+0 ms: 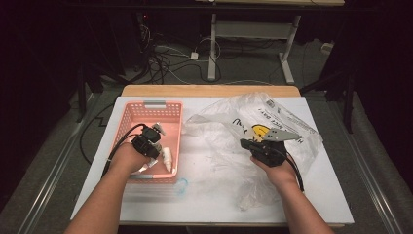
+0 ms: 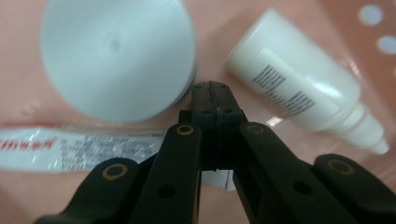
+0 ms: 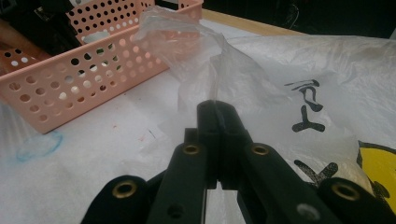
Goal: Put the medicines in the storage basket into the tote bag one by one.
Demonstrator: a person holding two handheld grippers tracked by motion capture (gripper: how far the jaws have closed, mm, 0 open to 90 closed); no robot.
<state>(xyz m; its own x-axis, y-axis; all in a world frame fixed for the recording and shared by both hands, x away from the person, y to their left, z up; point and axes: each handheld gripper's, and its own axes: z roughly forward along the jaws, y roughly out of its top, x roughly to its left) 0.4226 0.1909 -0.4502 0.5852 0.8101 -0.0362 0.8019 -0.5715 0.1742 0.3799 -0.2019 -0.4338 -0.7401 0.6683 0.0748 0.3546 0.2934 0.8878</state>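
a person sits at a white-topped table [image 1: 160,195] with a two-jaw gripper in each hand, both forearms coming in from the near edge.

the left gripper [image 1: 155,132] hangs inside a pink perforated plastic basket [image 1: 127,114] on the left half of the table. in the left gripper view its black jaws are pressed together with nothing between them, and the left gripper [image 2: 211,87] points down at the basket floor. just past the tips lies a round white lid or jar top [image 2: 116,56], seen flat on. to its right a small white squeeze bottle [image 2: 299,88] lies on its side, with a barcode label and a tapered nozzle pointing toward the lower right. a flat clear sachet with red print [image 2: 70,147] lies across the basket floor beneath the jaws. from the high view the bottle [image 1: 167,159] rests near the basket's right wall.

the right gripper [image 1: 246,143] rests low over a crumpled, translucent plastic shopping bag [image 1: 277,114] that spreads over the right half of the table, printed with black lettering and a yellow smiley face. in the right gripper view the right gripper [image 3: 217,105] is closed on a thin fold of the bag [image 3: 215,70], which rises in a peak from the tips. the basket [image 3: 93,79] stands to the left behind it, just beside the bag's edge.
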